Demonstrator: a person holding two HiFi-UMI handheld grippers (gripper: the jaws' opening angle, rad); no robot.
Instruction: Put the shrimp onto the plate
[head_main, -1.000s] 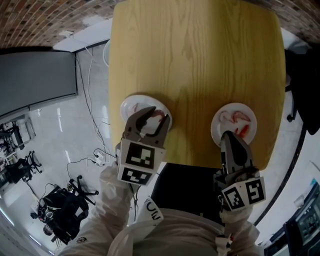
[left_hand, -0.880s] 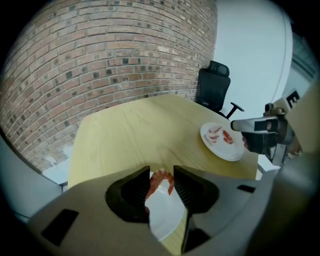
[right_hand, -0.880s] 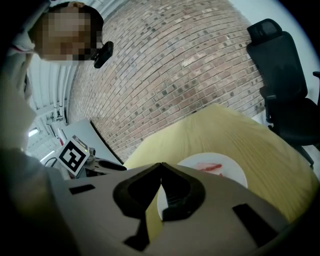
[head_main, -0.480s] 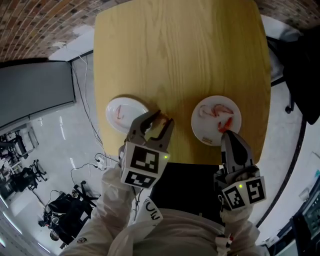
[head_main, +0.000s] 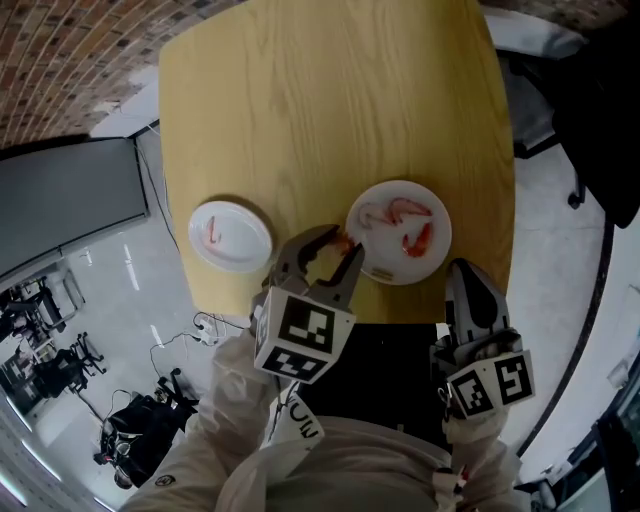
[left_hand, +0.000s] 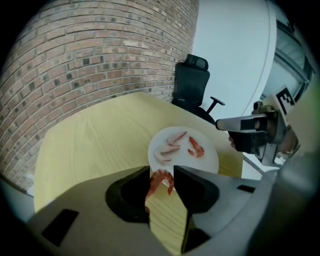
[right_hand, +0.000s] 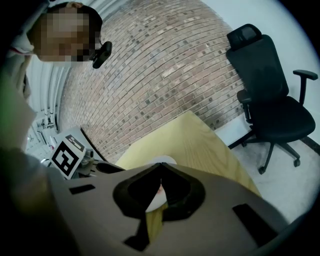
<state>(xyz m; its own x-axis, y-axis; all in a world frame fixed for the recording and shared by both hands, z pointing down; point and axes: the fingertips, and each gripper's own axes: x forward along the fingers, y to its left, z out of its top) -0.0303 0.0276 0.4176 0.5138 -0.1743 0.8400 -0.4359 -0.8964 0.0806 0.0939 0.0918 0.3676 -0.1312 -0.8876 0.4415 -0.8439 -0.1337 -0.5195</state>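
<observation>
**A:** Shrimp first: where is the curled orange-red shrimp right now?

**B:** It's pinched between the tips of the left gripper. The gripper holds it above the pale wooden table, just beside the near-left rim of the large white round plate. That plate already carries 3 shrimp.

**A:** And the right gripper?

**B:** Its jaws are pressed together with nothing in them, near the same plate's near-right rim.

**A:** So which step is this?

**B:** The carry, I'd judge: the shrimp is picked up but not yet set down. 1 lone shrimp lies on the small white round plate at the left.

**A:** What does the next move call for?

**B:** Bring the tips over a bare patch of the large plate and lower them. Then spread the jaws so the shrimp lands clear of the rim and the others.
</observation>
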